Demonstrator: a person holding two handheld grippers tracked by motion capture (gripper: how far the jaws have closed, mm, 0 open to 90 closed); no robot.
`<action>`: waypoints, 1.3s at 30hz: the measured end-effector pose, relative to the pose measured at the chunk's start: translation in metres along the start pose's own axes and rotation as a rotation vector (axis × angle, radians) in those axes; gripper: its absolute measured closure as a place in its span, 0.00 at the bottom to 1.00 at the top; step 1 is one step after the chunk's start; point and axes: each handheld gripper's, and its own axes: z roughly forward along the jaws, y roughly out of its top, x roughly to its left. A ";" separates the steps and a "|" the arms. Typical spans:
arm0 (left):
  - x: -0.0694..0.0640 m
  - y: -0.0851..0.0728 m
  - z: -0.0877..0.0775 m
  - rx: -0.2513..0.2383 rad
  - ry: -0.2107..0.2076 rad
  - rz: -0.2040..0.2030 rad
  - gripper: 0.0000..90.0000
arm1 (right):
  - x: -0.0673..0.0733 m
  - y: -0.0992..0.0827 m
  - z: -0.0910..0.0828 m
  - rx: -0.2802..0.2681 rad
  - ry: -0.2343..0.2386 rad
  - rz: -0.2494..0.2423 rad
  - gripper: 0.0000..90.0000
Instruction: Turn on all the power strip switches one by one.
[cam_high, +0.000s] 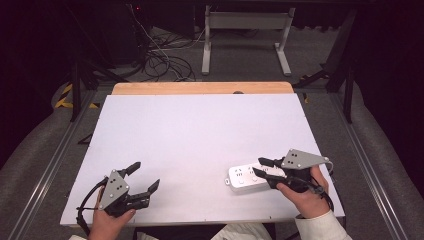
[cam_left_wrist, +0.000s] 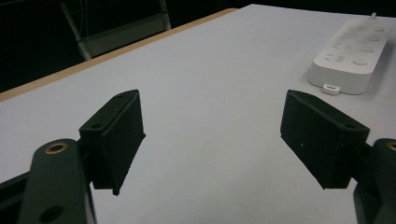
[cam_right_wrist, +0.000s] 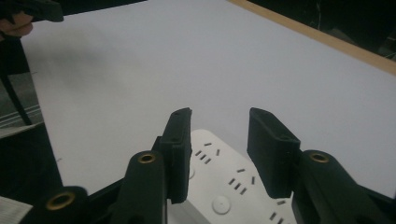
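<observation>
A white power strip (cam_high: 248, 176) is lying flat near the right front of the white worktop (cam_high: 200, 140). The right claw (cam_high: 261, 168) is hovering directly over its near end — jaws partly apart, straddling the socket face without clamping it. The left claw (cam_high: 145, 176) is resting well apart at the left front, jaws spread wide around nothing.
</observation>
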 end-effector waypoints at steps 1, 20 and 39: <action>0.000 0.000 0.000 -0.002 0.000 0.000 0.25 | -0.001 0.000 -0.001 0.026 0.011 0.029 0.73; 0.000 0.000 0.000 0.004 0.006 0.010 0.25 | -0.021 0.001 -0.006 0.134 -0.065 0.065 1.00; 0.000 0.000 0.002 0.020 0.011 0.023 0.25 | -0.044 -0.018 0.004 0.456 -0.216 0.196 1.00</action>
